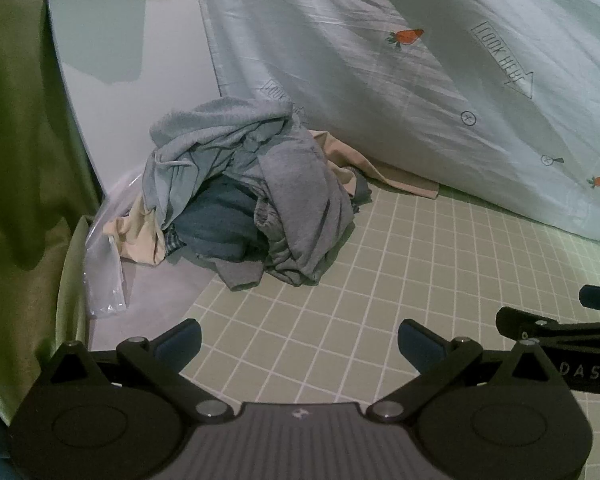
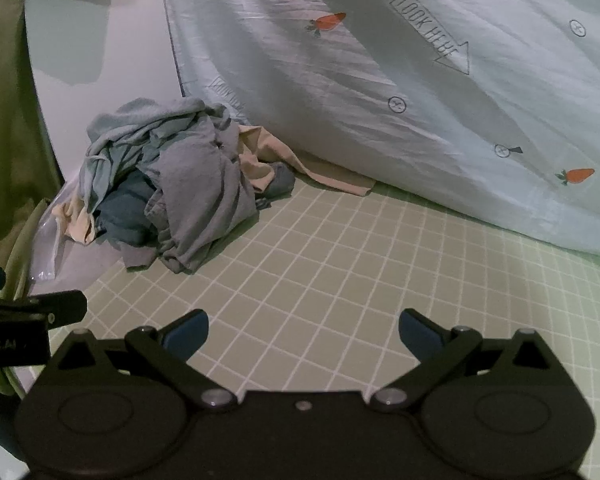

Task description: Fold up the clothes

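A heap of crumpled clothes lies at the far left of the green grid mat: grey and light-blue garments on top, a dark blue one under them, beige cloth at the sides. The heap also shows in the right wrist view. My left gripper is open and empty, low over the mat, well short of the heap. My right gripper is open and empty, beside the left one, to its right. Part of the right gripper shows in the left wrist view.
A pale blue quilt with carrot prints rises behind the mat and the heap. A clear plastic bag lies left of the heap. A green curtain hangs at the far left. A white wall stands behind.
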A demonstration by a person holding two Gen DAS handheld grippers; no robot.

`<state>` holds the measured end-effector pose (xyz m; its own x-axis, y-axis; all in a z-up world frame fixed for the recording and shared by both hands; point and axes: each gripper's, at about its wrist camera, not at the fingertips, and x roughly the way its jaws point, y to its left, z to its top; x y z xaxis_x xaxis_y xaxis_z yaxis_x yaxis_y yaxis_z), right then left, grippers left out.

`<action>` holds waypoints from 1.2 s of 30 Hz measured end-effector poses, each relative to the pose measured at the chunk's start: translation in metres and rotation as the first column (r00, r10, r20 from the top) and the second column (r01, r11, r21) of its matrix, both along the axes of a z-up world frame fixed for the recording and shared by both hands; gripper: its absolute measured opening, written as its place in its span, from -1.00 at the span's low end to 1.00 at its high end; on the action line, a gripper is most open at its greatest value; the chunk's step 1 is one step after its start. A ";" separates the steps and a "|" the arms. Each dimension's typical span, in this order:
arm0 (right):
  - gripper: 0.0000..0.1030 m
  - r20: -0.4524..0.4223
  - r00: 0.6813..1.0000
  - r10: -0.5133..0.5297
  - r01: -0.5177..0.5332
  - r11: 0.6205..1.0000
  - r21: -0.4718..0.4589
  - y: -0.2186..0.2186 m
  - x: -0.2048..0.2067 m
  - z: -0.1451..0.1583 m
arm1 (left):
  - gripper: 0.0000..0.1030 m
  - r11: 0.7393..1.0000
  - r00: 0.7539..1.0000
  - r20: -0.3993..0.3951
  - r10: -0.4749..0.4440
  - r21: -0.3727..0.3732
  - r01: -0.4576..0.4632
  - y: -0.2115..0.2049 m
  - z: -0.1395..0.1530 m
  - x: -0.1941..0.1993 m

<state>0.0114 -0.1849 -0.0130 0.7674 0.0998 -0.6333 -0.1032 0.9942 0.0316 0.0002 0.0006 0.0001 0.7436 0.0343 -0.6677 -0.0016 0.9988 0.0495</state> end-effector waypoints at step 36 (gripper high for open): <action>0.99 -0.010 1.000 -0.011 0.011 1.000 0.001 0.005 0.000 -0.005 | 1.00 1.000 1.000 -0.018 0.023 -0.003 -0.024 0.001 -0.003 0.001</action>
<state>0.0118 -0.1803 -0.0184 0.7620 0.0921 -0.6410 -0.0922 0.9952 0.0333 0.0007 0.0020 -0.0034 0.7306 0.0493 -0.6810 -0.0242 0.9986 0.0462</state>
